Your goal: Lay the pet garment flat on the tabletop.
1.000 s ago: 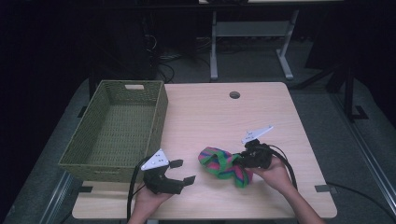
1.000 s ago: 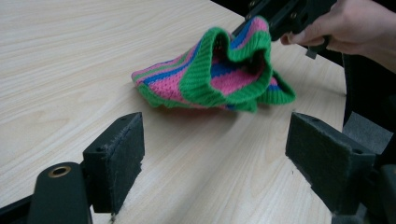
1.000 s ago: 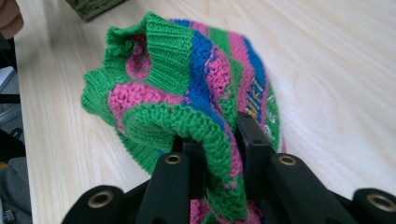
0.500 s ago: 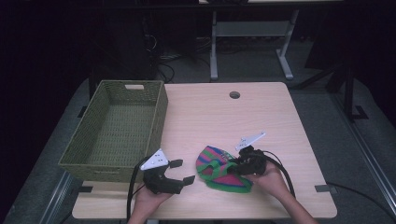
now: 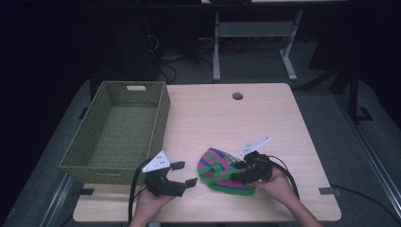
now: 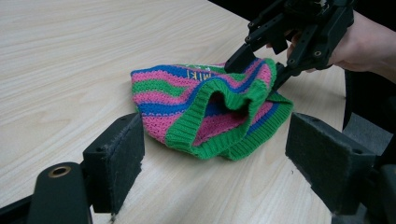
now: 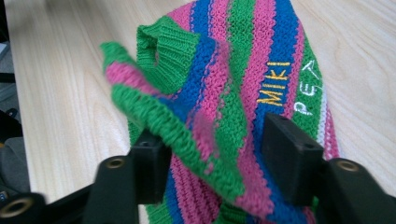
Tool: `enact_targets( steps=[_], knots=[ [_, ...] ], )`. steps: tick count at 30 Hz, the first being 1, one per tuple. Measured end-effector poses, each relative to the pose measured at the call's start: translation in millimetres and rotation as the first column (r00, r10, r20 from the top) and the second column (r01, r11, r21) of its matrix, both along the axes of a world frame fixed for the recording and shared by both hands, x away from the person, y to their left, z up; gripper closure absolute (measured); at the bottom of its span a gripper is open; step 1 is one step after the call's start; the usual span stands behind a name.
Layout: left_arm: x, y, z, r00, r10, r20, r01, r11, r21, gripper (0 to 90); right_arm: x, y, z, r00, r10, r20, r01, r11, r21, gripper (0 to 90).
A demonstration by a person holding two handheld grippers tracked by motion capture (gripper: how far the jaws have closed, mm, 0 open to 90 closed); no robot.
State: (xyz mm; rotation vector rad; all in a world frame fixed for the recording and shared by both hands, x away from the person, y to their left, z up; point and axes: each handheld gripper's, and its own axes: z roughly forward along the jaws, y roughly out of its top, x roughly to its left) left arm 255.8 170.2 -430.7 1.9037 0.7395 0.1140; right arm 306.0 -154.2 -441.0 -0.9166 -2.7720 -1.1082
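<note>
A knit hat striped in pink, blue and green lies on the wooden table near its front edge. My right gripper is at the hat's right side. Its jaws have just been opening and stand apart, with the hat's folded cuff loose between them. Yellow and white letters show on the hat. My left gripper rests to the left of the hat, open and pointing at it, with nothing between its pads. From there I see the hat's opening and the right gripper astride its far edge.
A green woven basket stands empty on the table's left part, just behind the left gripper. A round cable hole sits near the far edge. Bare tabletop lies behind the hat. Cables trail from both grippers over the front edge.
The hat was bunched up in the right gripper; it has now dropped and spread flatter on the table as the jaws parted. The left gripper has stayed put.
</note>
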Motion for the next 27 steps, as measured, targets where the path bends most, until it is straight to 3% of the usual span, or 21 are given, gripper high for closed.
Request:
enact_targets(
  steps=[9, 16, 21, 27],
  knots=[
    [-0.2, -0.2, 0.3, 1.0, 0.001, -0.001, -0.001, 1.0, -0.001, 19.3, -8.1, -8.0, 11.6, 0.9993, 0.036, -0.013, -0.035, 0.999, 0.032, 35.3],
    [-0.2, 0.8, 1.0, 1.0, 0.003, 0.001, -0.003, 1.0, -0.005, 19.3, -15.1, -0.9, 27.8, 0.9967, 0.079, 0.021, -0.079, 0.996, 0.035, 37.3],
    [0.1, 0.9, 0.5, 1.0, 0.002, 0.0, -0.002, 1.0, -0.003, 19.3, -22.3, 9.1, 28.8, 0.9915, 0.127, 0.027, -0.128, 0.992, 0.024, 40.8],
    [-0.8, 0.0, 0.5, 1.0, 0.0, 0.001, 0.0, 1.0, -0.004, 19.3, -27.1, 23.5, 18.8, 0.9837, 0.179, 0.019, -0.179, 0.984, -0.008, 44.2]
  ],
)
